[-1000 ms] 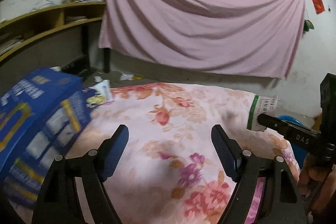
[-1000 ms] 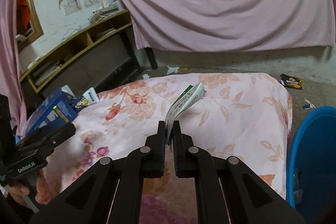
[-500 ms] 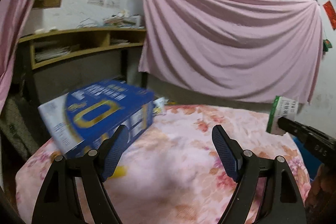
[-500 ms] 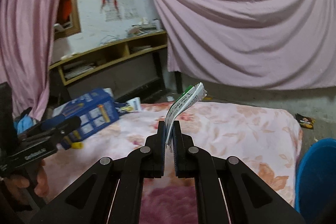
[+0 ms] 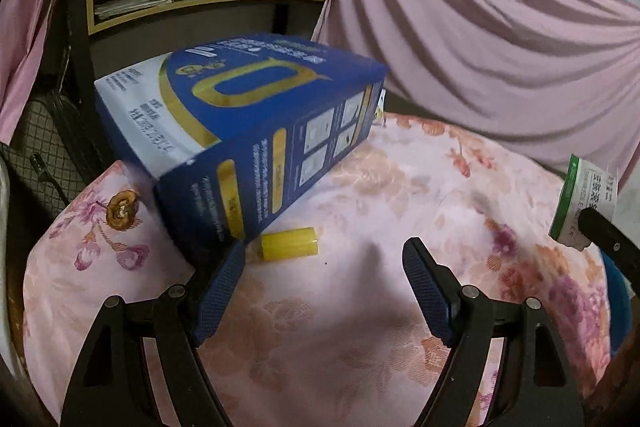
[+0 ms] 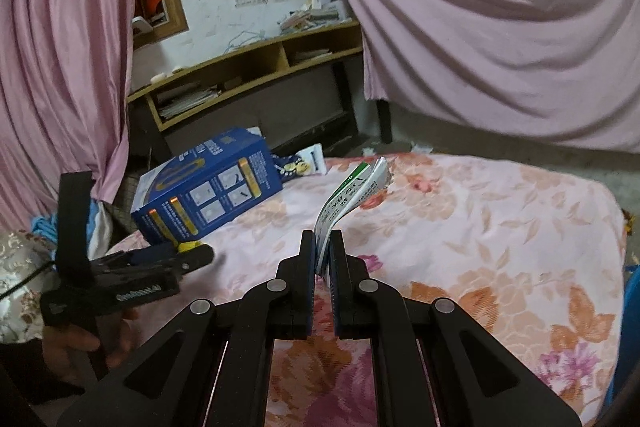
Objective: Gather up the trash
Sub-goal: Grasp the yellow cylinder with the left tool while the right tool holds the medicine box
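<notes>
- The left gripper (image 5: 322, 277) stands wide open, aimed at the yellow tube (image 5: 289, 243) (a small cylinder) lying just in front of it. The blue box (image 5: 256, 131) touches its left finger; a careless closing could push the box or roll the tube away.
- The right gripper (image 6: 321, 253) is clamped on the green-white wrapper (image 6: 352, 199), lifted above the flowered cloth (image 6: 500, 227).
- To the right the cloth is free; its near-left edge is close.

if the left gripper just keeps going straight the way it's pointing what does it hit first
Probably the small yellow cylinder lying on the floral cloth, just ahead of the open left gripper and toward its left finger. The blue box sits right behind it. Depth is hard to judge.
</notes>
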A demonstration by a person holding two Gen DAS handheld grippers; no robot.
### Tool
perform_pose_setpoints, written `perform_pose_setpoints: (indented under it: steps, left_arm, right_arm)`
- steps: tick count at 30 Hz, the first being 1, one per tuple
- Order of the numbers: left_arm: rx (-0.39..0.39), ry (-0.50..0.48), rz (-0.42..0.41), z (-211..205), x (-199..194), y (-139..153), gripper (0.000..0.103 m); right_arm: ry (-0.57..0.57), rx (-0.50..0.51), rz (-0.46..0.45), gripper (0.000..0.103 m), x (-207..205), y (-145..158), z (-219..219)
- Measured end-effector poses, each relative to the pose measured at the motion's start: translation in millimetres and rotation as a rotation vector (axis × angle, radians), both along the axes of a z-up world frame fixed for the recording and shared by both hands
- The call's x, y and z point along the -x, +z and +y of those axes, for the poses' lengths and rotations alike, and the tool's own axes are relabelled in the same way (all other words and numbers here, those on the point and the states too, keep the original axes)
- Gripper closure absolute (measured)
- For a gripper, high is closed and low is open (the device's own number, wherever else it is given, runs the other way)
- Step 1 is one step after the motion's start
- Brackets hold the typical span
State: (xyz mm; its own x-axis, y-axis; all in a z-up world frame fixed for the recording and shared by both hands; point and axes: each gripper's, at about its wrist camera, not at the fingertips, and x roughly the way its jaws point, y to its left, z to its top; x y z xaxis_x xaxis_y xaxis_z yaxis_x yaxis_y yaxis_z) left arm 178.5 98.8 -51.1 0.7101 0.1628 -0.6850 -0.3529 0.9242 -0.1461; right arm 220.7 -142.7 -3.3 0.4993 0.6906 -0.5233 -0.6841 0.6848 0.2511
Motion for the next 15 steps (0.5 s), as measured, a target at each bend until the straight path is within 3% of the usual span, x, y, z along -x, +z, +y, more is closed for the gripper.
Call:
perform_pose_setpoints:
  steps: [5, 10, 15]
  left_arm:
    - [0.026, 0.051, 0.058, 10, -9, -8, 0.054]
    - [-0.005, 0.057, 0.078, 9, -12, -7, 0.055]
    - [-0.01, 0.083, 0.083, 13, -13, -9, 0.071]
  right_arm:
    - [0.024, 0.015, 0.012, 0.099, 3, -4, 7]
    - [0.042, 0.018, 0.019, 0.099, 4, -5, 11]
    - [0.041, 0.009, 0.036, 0.099, 2, -6, 9]
